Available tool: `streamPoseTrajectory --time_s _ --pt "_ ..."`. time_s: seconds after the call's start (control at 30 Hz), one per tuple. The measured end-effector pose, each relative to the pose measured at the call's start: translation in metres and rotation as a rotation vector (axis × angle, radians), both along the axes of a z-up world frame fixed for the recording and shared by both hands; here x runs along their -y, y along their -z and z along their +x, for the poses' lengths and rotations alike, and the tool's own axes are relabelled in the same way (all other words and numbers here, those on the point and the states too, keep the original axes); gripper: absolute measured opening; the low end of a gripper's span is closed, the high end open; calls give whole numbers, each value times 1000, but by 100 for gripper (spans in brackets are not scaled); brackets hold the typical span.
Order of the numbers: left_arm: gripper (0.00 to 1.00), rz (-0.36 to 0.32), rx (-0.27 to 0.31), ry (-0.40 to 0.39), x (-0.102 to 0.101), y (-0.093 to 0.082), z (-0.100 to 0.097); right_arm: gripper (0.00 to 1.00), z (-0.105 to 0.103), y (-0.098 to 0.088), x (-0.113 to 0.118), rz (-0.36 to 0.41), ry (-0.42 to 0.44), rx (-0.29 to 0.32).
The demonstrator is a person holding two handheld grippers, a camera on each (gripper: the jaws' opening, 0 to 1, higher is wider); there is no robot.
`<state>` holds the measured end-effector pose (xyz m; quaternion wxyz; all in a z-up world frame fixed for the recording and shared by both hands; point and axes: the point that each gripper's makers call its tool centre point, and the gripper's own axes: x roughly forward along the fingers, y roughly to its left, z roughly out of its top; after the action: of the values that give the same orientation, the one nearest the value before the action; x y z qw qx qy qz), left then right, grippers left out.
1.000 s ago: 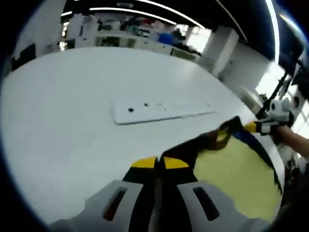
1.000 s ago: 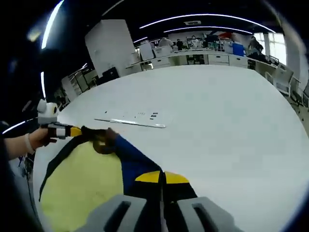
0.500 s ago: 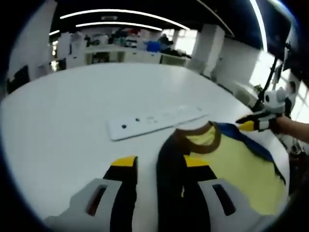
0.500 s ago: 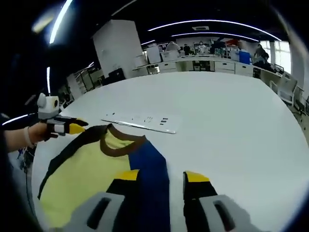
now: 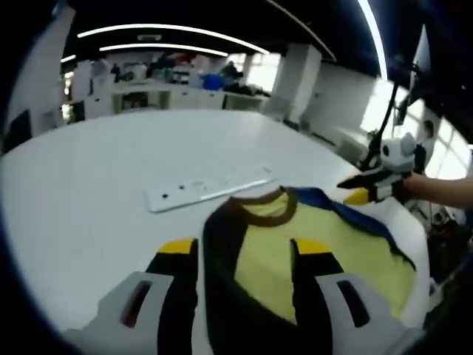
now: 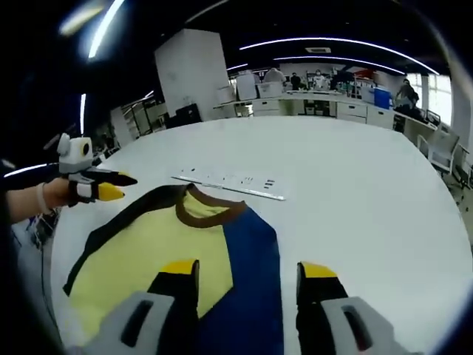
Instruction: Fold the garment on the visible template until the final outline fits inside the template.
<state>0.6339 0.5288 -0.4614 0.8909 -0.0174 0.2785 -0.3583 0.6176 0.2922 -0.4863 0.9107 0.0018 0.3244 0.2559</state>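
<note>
Lying flat on the white surface (image 6: 369,192), the garment (image 6: 185,251) has its brown collar (image 6: 203,213) toward the white strip (image 6: 229,183) just beyond it, long axis running from the strip back to the person. Both the left tool (image 5: 247,255) and the right tool (image 6: 247,272) hover spread wide over its near end, holding nothing. I'd judge this a pause between folds; next, each of the 2 tools needs a fresh edge to pinch.

Background around my workspace
I see a white counter (image 5: 89,185) carrying a flat white power strip (image 5: 207,187), with desks and shelving (image 6: 318,100) under ceiling light strips (image 6: 332,43) behind.
</note>
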Motion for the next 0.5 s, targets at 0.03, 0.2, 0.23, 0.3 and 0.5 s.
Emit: streamPoseTrajectory --time_s 0.03,0.2,0.23,0.3,0.5 --pt "47 7 -7 12 1 0 -8 51 -6 -3 2 -1 -2 4" --pt "49 -12 7 35 5 -8 -31 51 -27 -13 11 9 16 19" --pt "49 -12 10 38 5 -8 -34 51 -29 -13 11 8 16 21" --pt "49 -10 17 47 6 -11 -45 51 -40 -15 15 4 18 28" --pt "48 -31 24 47 4 -18 -70 50 -72 -17 21 -1 13 35"
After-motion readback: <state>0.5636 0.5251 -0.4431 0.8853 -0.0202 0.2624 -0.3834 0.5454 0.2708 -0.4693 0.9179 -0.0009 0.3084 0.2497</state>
